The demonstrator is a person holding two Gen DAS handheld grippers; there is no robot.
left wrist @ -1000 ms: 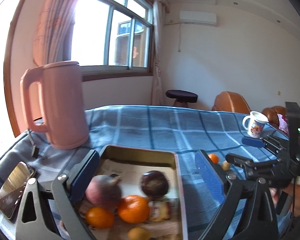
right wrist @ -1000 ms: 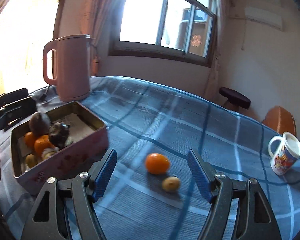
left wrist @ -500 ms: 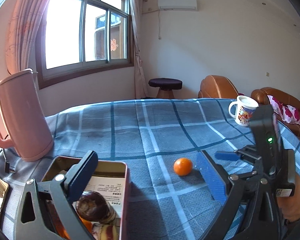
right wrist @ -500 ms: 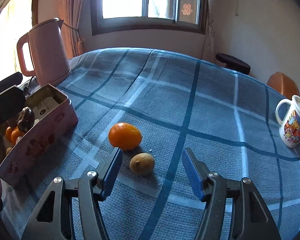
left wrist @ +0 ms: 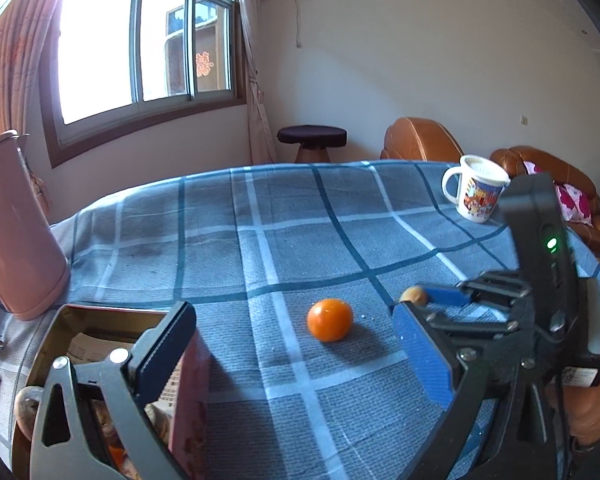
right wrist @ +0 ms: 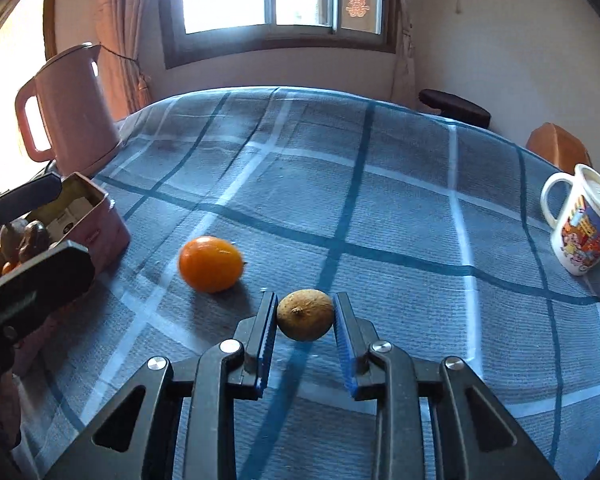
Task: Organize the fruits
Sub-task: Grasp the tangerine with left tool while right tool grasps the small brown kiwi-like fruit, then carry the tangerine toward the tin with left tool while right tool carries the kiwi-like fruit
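Right wrist view: right gripper (right wrist: 305, 322) has clamped the small brown fruit (right wrist: 305, 314), which sits on the plaid tablecloth (right wrist: 400, 208).

Its long axis runs across the jaws, stem nub toward the camera. The tin (right wrist: 100, 216) is off to the left, past the orange (right wrist: 211, 263). Left gripper (left wrist: 296, 344) hangs spread wide, nearer the tin, holding nothing.
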